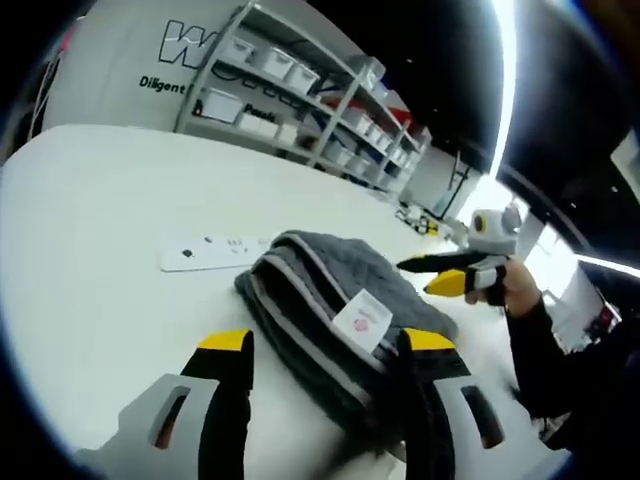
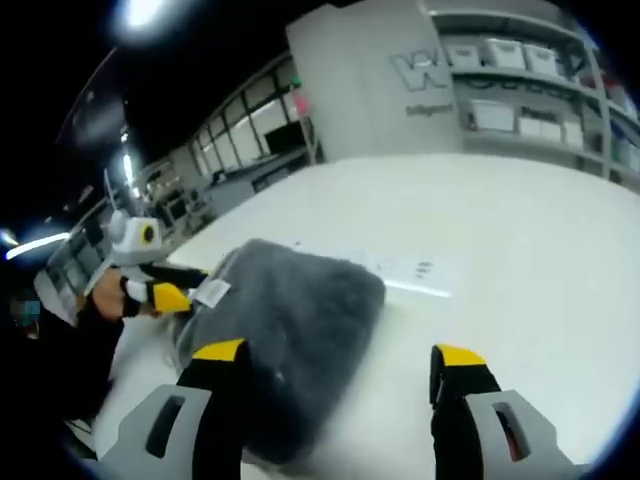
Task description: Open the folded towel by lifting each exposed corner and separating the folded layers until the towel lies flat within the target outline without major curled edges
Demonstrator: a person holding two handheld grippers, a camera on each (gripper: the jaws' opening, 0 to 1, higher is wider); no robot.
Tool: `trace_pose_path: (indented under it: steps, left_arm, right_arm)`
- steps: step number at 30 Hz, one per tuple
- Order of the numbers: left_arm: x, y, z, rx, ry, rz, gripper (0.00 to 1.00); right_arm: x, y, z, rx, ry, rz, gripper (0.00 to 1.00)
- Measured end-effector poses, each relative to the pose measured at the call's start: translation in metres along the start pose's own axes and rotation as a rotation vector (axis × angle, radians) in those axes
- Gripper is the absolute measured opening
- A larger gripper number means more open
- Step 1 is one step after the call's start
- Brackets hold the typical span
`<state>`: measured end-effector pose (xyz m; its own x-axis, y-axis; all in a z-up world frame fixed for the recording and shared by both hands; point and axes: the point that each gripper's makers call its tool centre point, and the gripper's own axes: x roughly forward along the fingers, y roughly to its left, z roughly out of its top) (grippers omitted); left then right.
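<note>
The folded grey towel [image 1: 320, 290] lies on the white table [image 1: 90, 260], its striped folded edge and a white label [image 1: 362, 322] facing the left gripper view. My left gripper [image 1: 327, 345] is open, its yellow-tipped jaws standing either side of the towel's near edge. The right gripper [image 1: 445, 275] comes in from the right in a person's hand, close to the towel's far side. In the right gripper view the towel [image 2: 290, 320] lies under and ahead of my open right gripper [image 2: 340, 355]. The left gripper [image 2: 165, 290] is at the towel's label [image 2: 212, 292].
A flat white strip with small marks [image 1: 215, 250] lies on the table just beyond the towel, also seen as the strip [image 2: 405, 270] in the right gripper view. Shelves with white bins [image 1: 300, 90] stand behind the table. A person's dark sleeve [image 1: 545, 350] is at the right.
</note>
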<state>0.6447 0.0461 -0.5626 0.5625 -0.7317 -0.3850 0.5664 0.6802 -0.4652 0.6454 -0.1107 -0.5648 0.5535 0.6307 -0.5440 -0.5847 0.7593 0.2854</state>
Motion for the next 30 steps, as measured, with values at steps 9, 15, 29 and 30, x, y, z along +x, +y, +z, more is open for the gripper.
trace_pose_path:
  steps: [9,15,29,30]
  left_arm:
    - [0.0,-0.006,-0.006,-0.027,0.018,-0.024,0.46]
    - [0.003,-0.004,-0.01,-0.019,0.033,-0.021,0.42]
    - [0.006,0.002,-0.006,-0.04,0.045,-0.032,0.36]
    - [0.006,0.002,-0.007,-0.038,0.047,-0.031,0.36]
  right_arm:
    - [0.004,-0.003,-0.001,0.044,0.017,0.028,0.6]
    - [0.008,0.004,-0.007,0.05,0.051,0.071,0.53]
    - [0.012,0.003,-0.008,0.065,0.078,0.097,0.43]
    - [0.012,0.003,-0.008,0.064,0.081,0.1,0.42]
